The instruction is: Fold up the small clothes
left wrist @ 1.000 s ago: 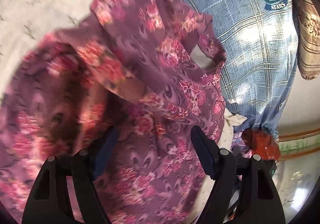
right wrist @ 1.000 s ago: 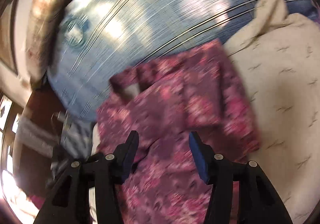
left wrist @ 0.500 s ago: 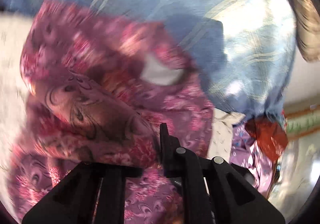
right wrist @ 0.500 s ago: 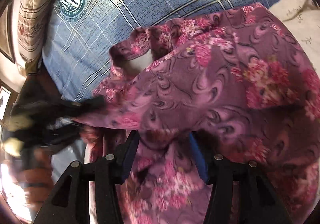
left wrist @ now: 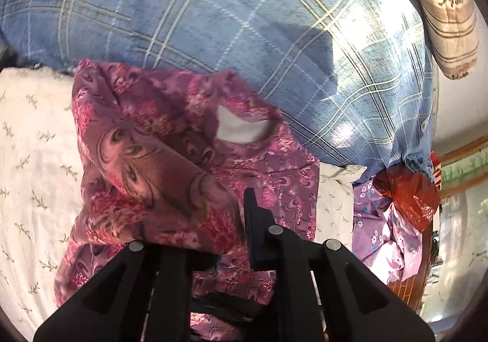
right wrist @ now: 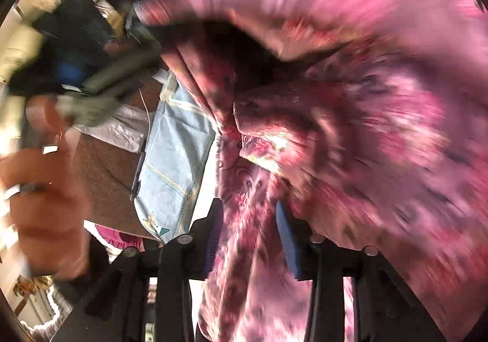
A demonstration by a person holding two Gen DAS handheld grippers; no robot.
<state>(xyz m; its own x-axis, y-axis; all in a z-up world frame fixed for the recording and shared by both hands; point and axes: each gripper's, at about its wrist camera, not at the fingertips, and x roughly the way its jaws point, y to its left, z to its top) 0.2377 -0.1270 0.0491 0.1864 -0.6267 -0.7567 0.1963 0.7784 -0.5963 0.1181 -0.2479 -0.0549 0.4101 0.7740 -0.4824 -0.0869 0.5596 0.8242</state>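
Note:
A small purple-pink floral garment [left wrist: 170, 159] lies bunched on a white patterned sheet [left wrist: 33, 165], its neck opening toward the blue pillow. My left gripper [left wrist: 235, 220] is shut on a fold of this garment, with cloth draped over the left finger. In the right wrist view the same garment [right wrist: 350, 128] hangs close and blurred, filling the right side. My right gripper [right wrist: 248, 229] is shut on a gathered strip of it, the blue pads [right wrist: 285, 238] pressing the cloth. The other gripper and a hand [right wrist: 42, 189] show at the left.
A large blue plaid pillow [left wrist: 244, 22] lies behind the garment, with a brown striped pillow [left wrist: 445, 6] at the far right. A lilac floral cloth [left wrist: 381, 235] and a red plastic bag [left wrist: 408, 195] sit at the right edge of the bed.
Both grippers have closed on the garment: they were open a second ago. The right gripper has lifted its part of the cloth, which now hangs close to its camera.

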